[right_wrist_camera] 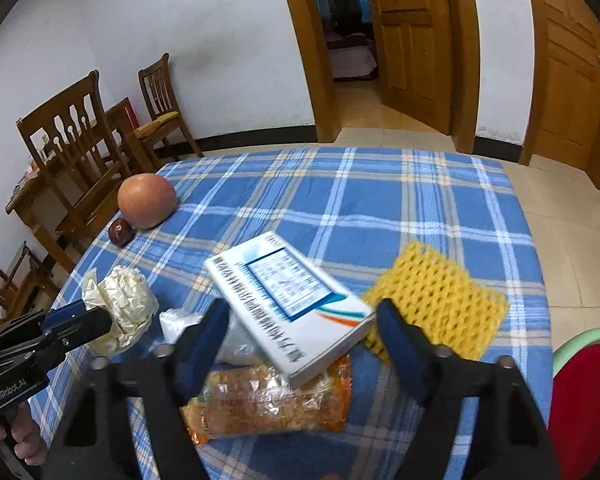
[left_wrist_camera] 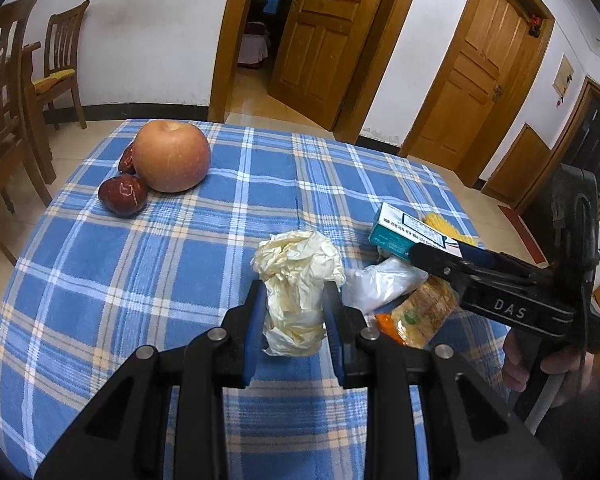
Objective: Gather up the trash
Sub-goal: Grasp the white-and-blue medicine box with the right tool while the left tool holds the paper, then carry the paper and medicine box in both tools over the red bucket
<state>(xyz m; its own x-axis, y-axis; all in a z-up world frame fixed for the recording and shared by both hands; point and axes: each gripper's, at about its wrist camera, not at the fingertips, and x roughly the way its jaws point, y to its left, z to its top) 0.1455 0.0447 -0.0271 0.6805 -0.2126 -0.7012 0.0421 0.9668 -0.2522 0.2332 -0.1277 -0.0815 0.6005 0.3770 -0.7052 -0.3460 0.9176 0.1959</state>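
Note:
My left gripper (left_wrist_camera: 296, 292) is shut on a crumpled cream paper wad (left_wrist_camera: 296, 268), held just above the blue plaid tablecloth (left_wrist_camera: 140, 280). In the right wrist view the wad (right_wrist_camera: 124, 304) shows at the left in that gripper (right_wrist_camera: 96, 320). My right gripper (right_wrist_camera: 302, 312) has closed on a white and teal medicine box (right_wrist_camera: 288, 292), a blue pad at each side, with the box tilted. The box (left_wrist_camera: 404, 230) and right gripper (left_wrist_camera: 424, 254) also appear at the right of the left wrist view. Under the box lie an orange snack packet (right_wrist_camera: 268, 404) and a clear plastic bag (right_wrist_camera: 176, 320).
A yellow foam net (right_wrist_camera: 436, 300) lies right of the box. An apple (left_wrist_camera: 172, 156) and two red dates (left_wrist_camera: 122, 194) sit at the far left of the table. Wooden chairs (right_wrist_camera: 72, 148) stand beyond, and a red stool (right_wrist_camera: 584, 400) is at the near right.

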